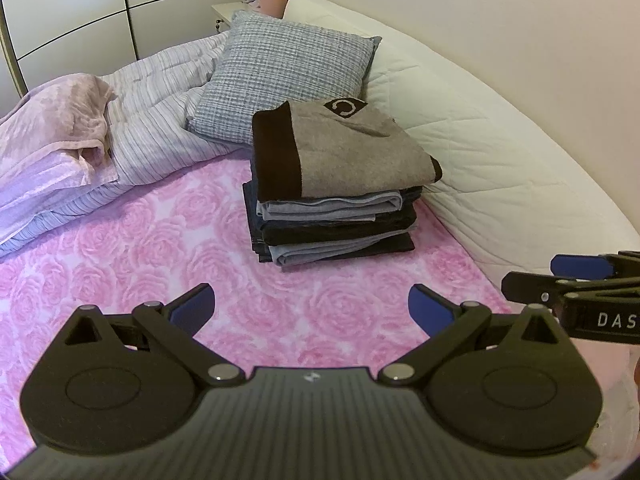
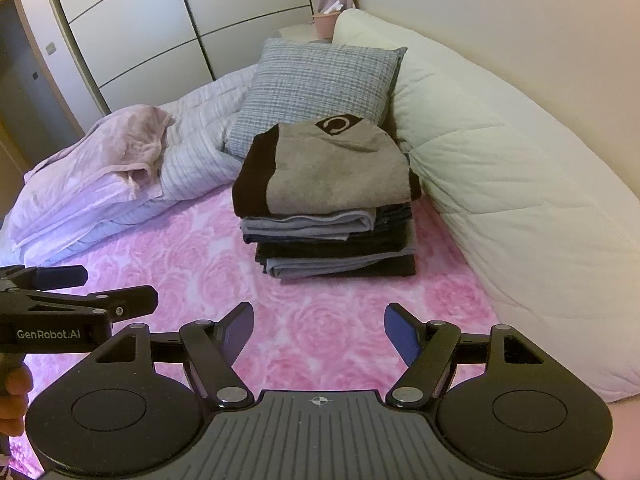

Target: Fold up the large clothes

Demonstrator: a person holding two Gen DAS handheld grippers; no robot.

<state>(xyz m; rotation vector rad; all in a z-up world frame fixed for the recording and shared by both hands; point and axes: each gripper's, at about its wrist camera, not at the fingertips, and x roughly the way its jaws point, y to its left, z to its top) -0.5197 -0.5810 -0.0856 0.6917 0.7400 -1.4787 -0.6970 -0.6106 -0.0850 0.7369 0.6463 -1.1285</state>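
A stack of folded clothes (image 1: 336,216) (image 2: 328,240) sits on the pink rose-patterned bed cover (image 1: 160,264) (image 2: 320,320), topped by a grey garment with a black band and a round logo (image 1: 352,152) (image 2: 340,168). My left gripper (image 1: 311,308) hovers open over the cover, short of the stack, with nothing between its fingers. My right gripper (image 2: 319,330) is also open and empty, in front of the stack. Each gripper shows at the other view's edge: the right gripper (image 1: 580,280) and the left gripper (image 2: 80,292).
A checked blue-grey cushion (image 1: 288,72) (image 2: 320,84) leans behind the stack. A cream quilted bolster (image 1: 480,152) (image 2: 500,184) runs along the wall at right. A striped duvet (image 1: 160,120) and pink blanket (image 1: 60,120) are bunched at left. Wardrobe doors (image 2: 160,20) stand behind.
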